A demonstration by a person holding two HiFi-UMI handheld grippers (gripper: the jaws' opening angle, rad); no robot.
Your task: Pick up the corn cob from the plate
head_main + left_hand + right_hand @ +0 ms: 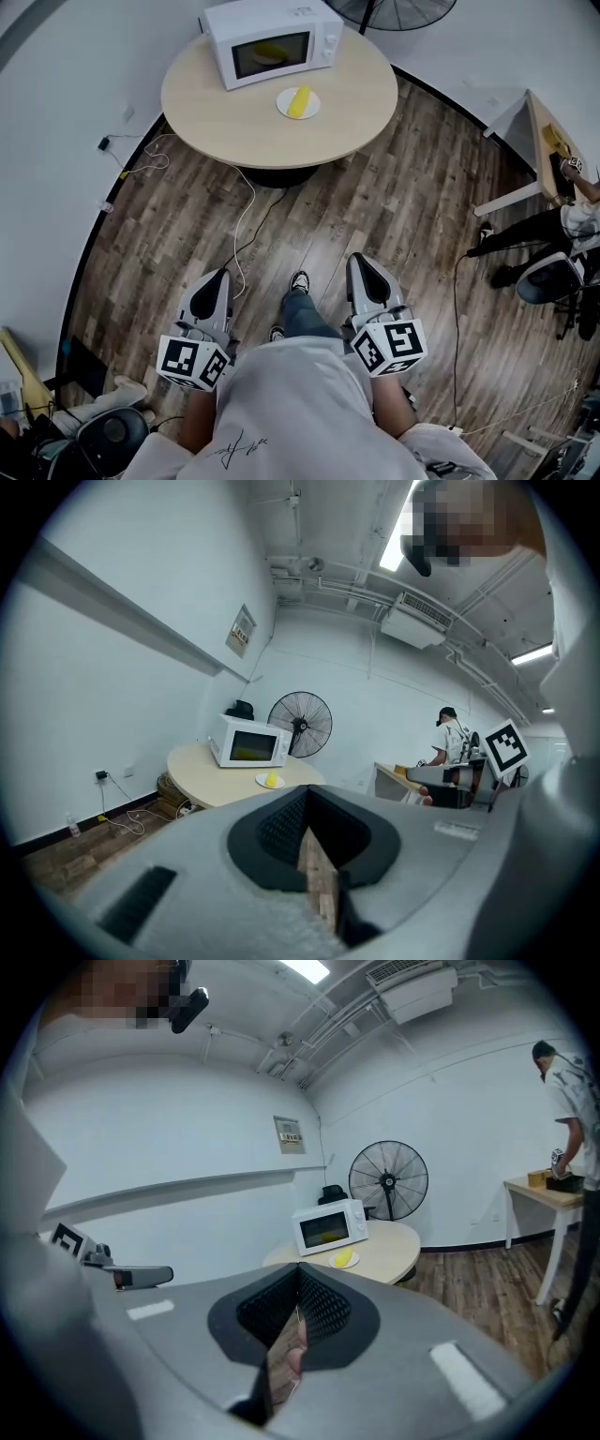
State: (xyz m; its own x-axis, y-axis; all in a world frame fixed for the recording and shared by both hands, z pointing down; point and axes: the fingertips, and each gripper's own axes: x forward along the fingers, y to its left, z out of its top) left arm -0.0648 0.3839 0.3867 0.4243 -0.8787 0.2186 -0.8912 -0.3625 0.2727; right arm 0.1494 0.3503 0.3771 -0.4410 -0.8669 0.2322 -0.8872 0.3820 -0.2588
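Far off on the table [202, 108], beside the microwave [272, 42] and well apart from the left gripper [221, 276] and right gripper [359, 261], whose jaws are pressed together on nothing, the plate [283, 107] is seen, the cob [299, 101] laid on it.

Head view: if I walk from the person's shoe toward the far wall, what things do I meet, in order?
The shoe → round table → plate with the corn cob → microwave.
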